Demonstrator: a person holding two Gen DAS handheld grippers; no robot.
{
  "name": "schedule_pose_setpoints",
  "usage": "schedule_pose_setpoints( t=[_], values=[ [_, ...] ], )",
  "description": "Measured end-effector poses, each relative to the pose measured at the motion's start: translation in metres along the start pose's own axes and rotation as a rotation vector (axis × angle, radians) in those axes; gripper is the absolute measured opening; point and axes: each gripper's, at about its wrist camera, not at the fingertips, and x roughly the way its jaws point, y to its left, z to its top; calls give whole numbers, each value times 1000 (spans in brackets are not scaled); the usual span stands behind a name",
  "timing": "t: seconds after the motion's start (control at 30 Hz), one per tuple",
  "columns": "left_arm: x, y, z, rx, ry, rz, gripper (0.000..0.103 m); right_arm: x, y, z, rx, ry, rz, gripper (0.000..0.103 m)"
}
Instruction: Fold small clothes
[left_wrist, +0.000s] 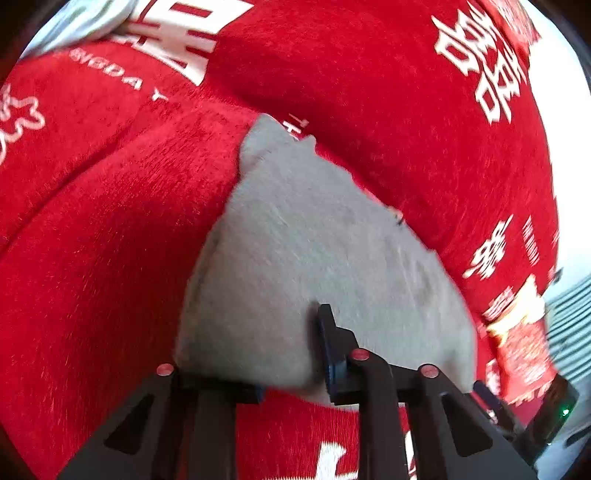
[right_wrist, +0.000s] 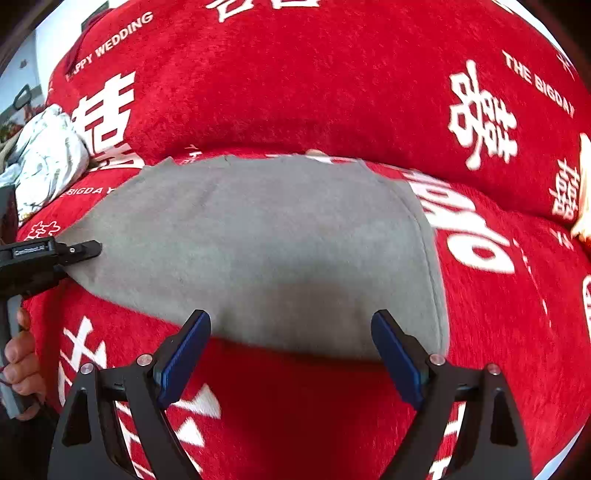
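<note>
We see the grey garment (right_wrist: 258, 251) spread flat on a red sofa cover (right_wrist: 332, 85). Our left gripper (left_wrist: 295, 354) pinches its left edge; our right gripper (right_wrist: 291, 354) hangs released over the near hem. A crumpled white cloth (right_wrist: 48, 158) lies far left.

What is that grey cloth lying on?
The grey cloth lies on a red cover printed with white characters, which shows all around it. Whatever sits directly beneath the cloth is hidden.
</note>
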Motion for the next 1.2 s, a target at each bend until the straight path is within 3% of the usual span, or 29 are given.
schedule_pose_setpoints(
  t=[0.03,0.13,0.33,0.57,0.7,0.73,0.8,0.87,0.93,1.0,1.2],
  values=[
    [0,5,1,-15,-5,-17,16,2,3,7,-9,1,3,91],
    [1,14,0,-27,-19,-74,12,13,21,35,-45,11,22,91],
    [2,14,-4,8,-58,-85,11,67,92,105,-119,92,147,91],
    [-1,21,-4,10,-66,-151,11,149,189,155,-182,244,226,91],
    [0,18,-4,27,-68,-140,11,181,235,158,-260,319,234,91],
    [0,17,-3,30,-68,-138,11,191,248,152,-324,348,193,91],
    [0,17,-3,31,-68,-137,11,196,269,141,-472,291,82,91],
    [0,17,-2,28,-67,-140,11,197,265,143,-430,289,104,80],
    [1,17,-2,27,-67,-143,11,195,253,149,-396,284,74,39],
    [0,16,-3,33,-70,-143,11,192,234,158,-343,304,103,22],
    [-1,16,-8,30,-74,-117,12,160,188,168,-155,209,246,19]
  ],
)
